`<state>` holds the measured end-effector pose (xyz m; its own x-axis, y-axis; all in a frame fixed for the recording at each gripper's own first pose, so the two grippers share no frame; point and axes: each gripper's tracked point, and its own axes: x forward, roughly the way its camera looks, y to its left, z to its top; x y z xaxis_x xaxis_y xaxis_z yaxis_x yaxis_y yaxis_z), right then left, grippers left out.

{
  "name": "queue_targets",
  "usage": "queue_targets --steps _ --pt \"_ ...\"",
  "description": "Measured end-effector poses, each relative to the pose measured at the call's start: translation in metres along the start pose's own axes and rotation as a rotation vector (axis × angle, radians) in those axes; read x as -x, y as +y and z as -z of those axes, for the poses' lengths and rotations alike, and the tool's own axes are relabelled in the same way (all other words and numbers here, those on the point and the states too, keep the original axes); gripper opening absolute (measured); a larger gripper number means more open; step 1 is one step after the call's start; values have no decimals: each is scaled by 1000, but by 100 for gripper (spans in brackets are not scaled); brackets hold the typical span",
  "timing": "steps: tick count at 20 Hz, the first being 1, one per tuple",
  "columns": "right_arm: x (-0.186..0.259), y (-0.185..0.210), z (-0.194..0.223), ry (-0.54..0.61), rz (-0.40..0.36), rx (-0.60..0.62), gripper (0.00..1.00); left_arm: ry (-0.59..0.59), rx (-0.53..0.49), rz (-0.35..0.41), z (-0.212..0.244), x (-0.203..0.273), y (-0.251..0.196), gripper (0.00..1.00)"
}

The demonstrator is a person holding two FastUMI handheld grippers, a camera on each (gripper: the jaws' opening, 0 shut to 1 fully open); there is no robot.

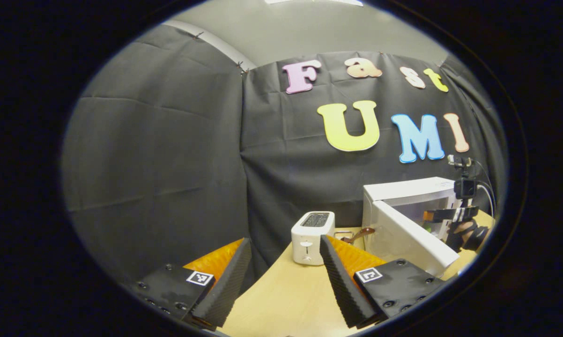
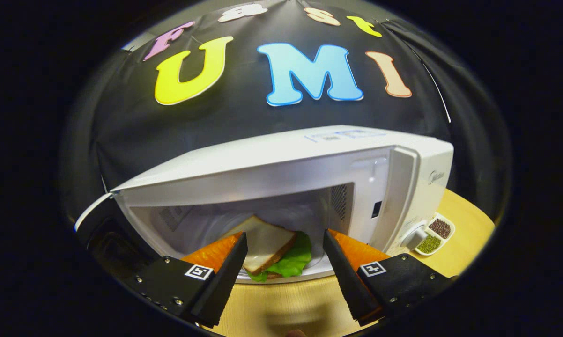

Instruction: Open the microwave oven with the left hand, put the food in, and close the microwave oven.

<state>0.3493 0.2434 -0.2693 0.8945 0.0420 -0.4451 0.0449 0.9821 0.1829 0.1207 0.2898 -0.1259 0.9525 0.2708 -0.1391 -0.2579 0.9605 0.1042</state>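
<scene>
The white microwave (image 2: 309,154) stands with its door (image 2: 99,206) swung open to the left. A sandwich (image 2: 272,248) of white bread and green lettuce lies inside on the oven floor. My right gripper (image 2: 285,243) is open just in front of the cavity, and the sandwich shows through the gap, untouched by either finger. In the left gripper view the microwave (image 1: 408,192) sits at the far right with its door (image 1: 412,238) ajar. The right gripper (image 1: 450,216), held by a gloved hand (image 1: 469,236), reaches into it. My left gripper (image 1: 285,248) is open and empty, well left of the oven.
A white toaster (image 1: 312,231) stands on the wooden table (image 1: 286,295) left of the microwave, with a small brown object (image 1: 359,234) between them. A small divided dish of seeds and herbs (image 2: 433,236) sits at the microwave's right. Black cloth walls close off the back.
</scene>
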Motion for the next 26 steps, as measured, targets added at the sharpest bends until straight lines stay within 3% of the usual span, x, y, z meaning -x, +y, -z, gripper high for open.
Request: queue_targets --steps 1,2,3,8,9,12,13,16,18,22,26 --pt "14 0 -7 -16 -18 9 98 1 5 5 2 1 -4 94" --pt "27 -3 -13 -32 -27 26 98 2 11 10 4 3 -8 90" --pt "40 -7 -19 -49 -35 43 98 4 15 13 4 4 -10 95" --pt "108 -21 -36 -109 -88 98 98 5 13 36 10 8 -28 90" --pt "119 -24 -40 -123 -94 114 98 5 14 38 11 7 -31 94" --pt "149 -33 -52 -154 -107 137 98 15 21 61 19 8 -43 94" --pt "160 -37 -58 -169 -109 139 98 20 20 68 22 8 -46 90" --pt "190 -47 -72 -214 -107 151 98 45 10 68 39 7 -51 99" --pt "206 -49 -78 -231 -127 149 98 66 6 66 50 9 -52 91" --pt "233 -67 -89 -252 -129 180 98 114 20 73 70 17 -58 94" --pt "258 -84 -100 -270 -133 169 98 126 42 112 76 27 -76 60"
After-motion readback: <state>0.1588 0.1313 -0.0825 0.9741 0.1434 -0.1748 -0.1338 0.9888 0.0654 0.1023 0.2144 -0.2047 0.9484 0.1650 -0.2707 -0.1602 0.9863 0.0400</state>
